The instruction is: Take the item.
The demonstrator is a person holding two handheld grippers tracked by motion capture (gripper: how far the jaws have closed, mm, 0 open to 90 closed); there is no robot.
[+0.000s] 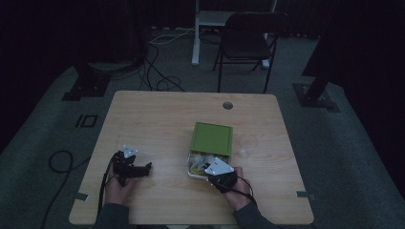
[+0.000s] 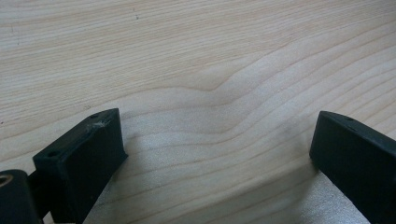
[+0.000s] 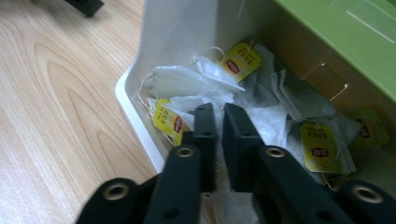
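On the wooden table (image 1: 157,119), tea bags (image 3: 261,116) are found directly beneath the right gripper (image 3: 219,109), its jaws nearly pressed together; the left gripper (image 2: 215,140) is spread wide.

overhead on table (image 1: 157,119), gripper views close-up

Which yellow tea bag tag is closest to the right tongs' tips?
The yellow tag just left of the right tongs, by the box's white wall; the others lie farther off.
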